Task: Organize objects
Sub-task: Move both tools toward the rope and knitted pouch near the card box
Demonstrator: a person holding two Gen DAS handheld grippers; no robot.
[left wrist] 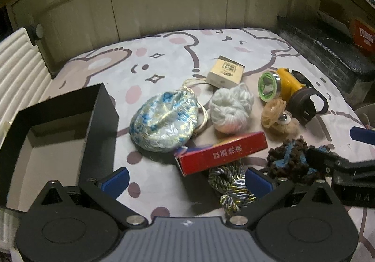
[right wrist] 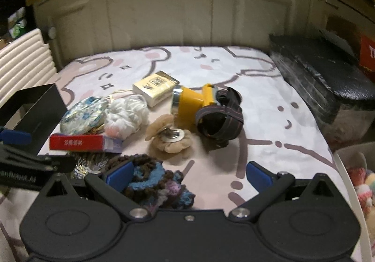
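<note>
Right wrist view: my right gripper (right wrist: 188,176) hangs wide open, its left pad touching the crocheted yarn piece (right wrist: 159,185), nothing gripped. Left of the yarn, my left gripper (left wrist: 186,180) also gapes empty. Beyond it the black box (left wrist: 58,126) looks empty, so every item, red box (left wrist: 221,153) included, remains unsorted.

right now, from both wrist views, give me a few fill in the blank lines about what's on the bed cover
1. The headlamp has a body coloured ____.
2. The red box lies partly on top of a twisted ____.
3. The open black box sits at the ____ edge of the cover.
4. The fingers of the right gripper stand ____ around the crocheted yarn piece.

Missing words: yellow; rope; left; open
</note>
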